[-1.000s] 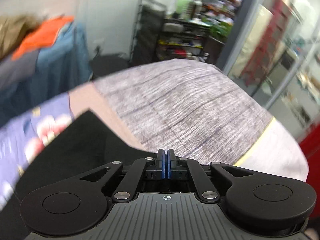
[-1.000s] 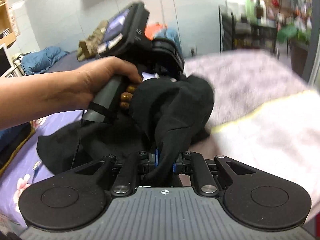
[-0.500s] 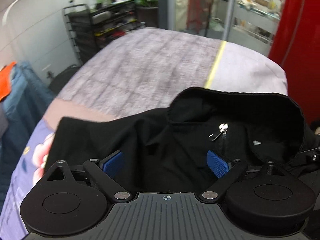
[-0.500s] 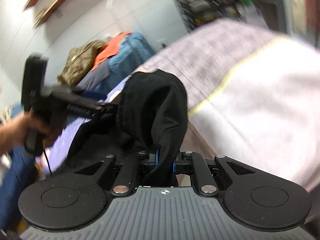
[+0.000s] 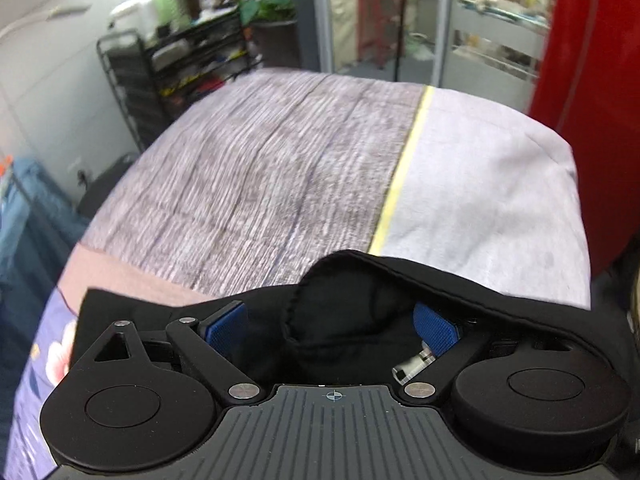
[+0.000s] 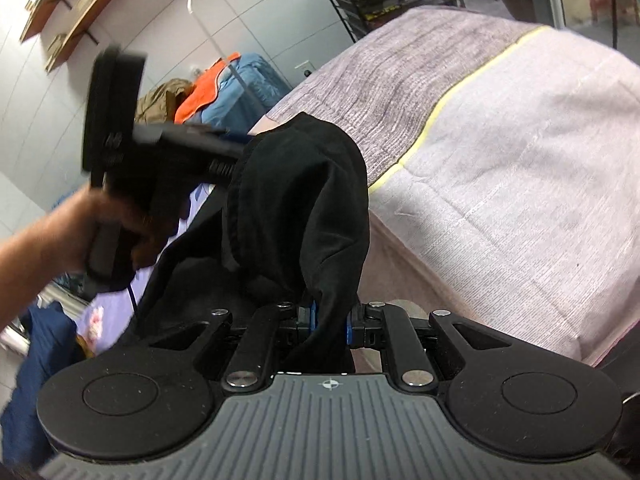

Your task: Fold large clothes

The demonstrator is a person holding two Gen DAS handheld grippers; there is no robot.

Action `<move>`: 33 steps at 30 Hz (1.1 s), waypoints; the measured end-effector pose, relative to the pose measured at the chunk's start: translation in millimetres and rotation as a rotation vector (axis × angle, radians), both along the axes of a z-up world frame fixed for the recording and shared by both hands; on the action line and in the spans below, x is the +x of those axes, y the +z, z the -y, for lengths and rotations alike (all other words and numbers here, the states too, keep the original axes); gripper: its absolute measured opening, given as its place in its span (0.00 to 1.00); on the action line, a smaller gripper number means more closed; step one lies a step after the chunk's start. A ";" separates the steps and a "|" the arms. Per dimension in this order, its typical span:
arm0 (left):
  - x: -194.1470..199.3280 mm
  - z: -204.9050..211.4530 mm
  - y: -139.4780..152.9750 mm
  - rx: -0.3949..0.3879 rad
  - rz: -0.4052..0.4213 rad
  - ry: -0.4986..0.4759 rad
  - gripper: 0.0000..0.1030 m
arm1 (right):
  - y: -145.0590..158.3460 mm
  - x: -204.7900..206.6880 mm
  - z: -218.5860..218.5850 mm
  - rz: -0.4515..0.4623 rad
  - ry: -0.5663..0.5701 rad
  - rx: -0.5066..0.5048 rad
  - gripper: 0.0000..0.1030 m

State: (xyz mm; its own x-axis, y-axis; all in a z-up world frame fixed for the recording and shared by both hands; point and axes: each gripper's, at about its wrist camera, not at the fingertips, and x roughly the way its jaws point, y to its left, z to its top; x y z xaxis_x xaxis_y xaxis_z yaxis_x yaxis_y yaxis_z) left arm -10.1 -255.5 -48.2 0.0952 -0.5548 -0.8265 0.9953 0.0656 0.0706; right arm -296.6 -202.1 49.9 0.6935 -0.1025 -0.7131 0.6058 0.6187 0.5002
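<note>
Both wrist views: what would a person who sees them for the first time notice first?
First the black garment: the right gripper is shut on a fold of it, and it rises bunched just above the jaws. In the left wrist view the left gripper is open, jaws wide, with a fold of the garment between the blue pads but not pinched. Behind lies the bed, purple-grey with a yellow stripe.
</note>
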 end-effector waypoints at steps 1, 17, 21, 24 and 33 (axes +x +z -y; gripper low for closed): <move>1.3 3.7 -1.2 0.009 0.002 0.018 1.00 | 0.6 2.6 -2.4 -0.006 0.013 -0.018 0.15; -16.6 34.9 -49.3 0.233 0.307 0.008 1.00 | 37.4 27.8 -51.8 -0.028 0.176 -0.375 0.14; 13.4 27.4 -17.8 0.035 0.288 0.269 1.00 | 46.9 33.5 -52.5 0.002 0.188 -0.406 0.14; 31.1 6.6 31.4 -0.155 0.319 0.385 1.00 | 62.3 28.3 -44.6 0.046 0.154 -0.453 0.14; 75.8 -118.5 179.5 -0.515 0.317 0.748 0.69 | 135.7 18.5 -1.6 0.391 0.097 -0.468 0.01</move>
